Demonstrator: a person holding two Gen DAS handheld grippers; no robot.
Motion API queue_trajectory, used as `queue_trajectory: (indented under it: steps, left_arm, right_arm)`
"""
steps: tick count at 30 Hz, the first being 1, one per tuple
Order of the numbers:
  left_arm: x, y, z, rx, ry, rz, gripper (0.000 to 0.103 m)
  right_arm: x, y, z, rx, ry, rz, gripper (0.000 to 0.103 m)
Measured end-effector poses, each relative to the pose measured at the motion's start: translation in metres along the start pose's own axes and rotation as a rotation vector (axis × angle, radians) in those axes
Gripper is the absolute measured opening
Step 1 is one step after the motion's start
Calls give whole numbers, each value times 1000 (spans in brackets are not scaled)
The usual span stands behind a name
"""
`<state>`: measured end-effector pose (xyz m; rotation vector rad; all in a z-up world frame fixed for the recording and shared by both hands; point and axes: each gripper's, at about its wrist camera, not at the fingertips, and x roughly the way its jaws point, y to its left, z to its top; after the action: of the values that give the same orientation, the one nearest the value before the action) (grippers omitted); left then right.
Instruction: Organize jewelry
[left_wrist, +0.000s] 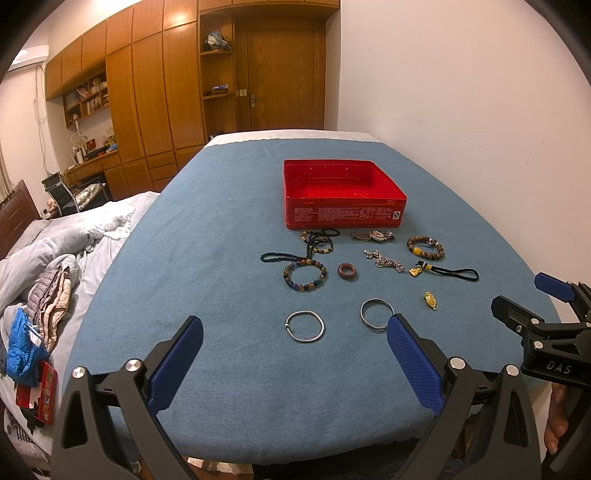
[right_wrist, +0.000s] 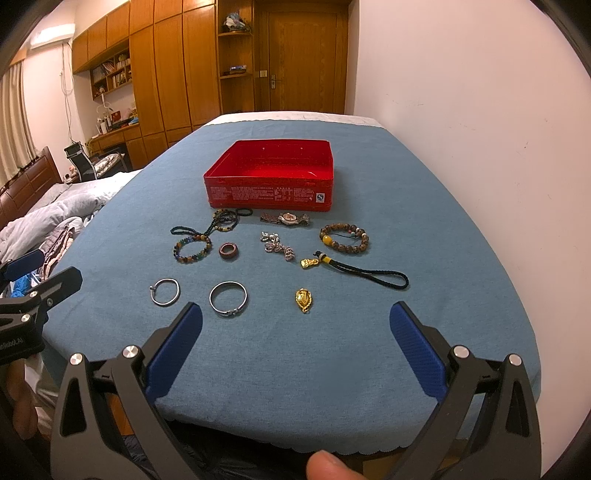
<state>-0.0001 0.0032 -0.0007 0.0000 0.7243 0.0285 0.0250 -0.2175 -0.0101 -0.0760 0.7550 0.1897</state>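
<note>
— How do the claws stand?
— Left claw (left_wrist: 295, 360) and right claw (right_wrist: 295, 349) both gape wide, holding nothing, above the near table (right_wrist: 258, 369).
— The jewelry?
— Bangles (right_wrist: 228, 298), pendant (right_wrist: 304, 300) and bracelets (right_wrist: 344, 238) lie near an empty red tin (right_wrist: 269, 197).

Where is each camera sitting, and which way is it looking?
Left wrist: sits on the left gripper, looks across the blue cloth toward the door; its open fingers and the right gripper show.
Right wrist: sits on the right gripper, facing likewise; its open fingers and a fingertip show.
Both share the red tin and jewelry.
</note>
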Motion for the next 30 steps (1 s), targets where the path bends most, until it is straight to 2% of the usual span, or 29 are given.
queue_trajectory:
  steps: [6,10,14,23,24,27,30]
  left_arm:
    - [4,4,-1,-5,5,-6,99]
    - [16,7,-6,6,16,-9,99]
    - [43,8,-14,20,69,-22,99]
    - [108,7,-31,-1,217,-60,99]
    - [112,7,-32,-1,223,-59,99]
    - [130,7,-34,-3,258,-57,99]
    - [145,5,-39,3,291,-62,99]
  right_arm:
    - [5,-1,-1,-11,9,12,100]
    - [18,-4,-4,-14,36,61,100]
    - [39,-13,-10,1,70,118,100]
    - [101,-20,-21,-9,151,160,100]
    - [107,-21,-22,-6,164,163,95]
    - [131,-23,-26,1,234,188,57]
    - [141,-23,-28,3,248,193,56]
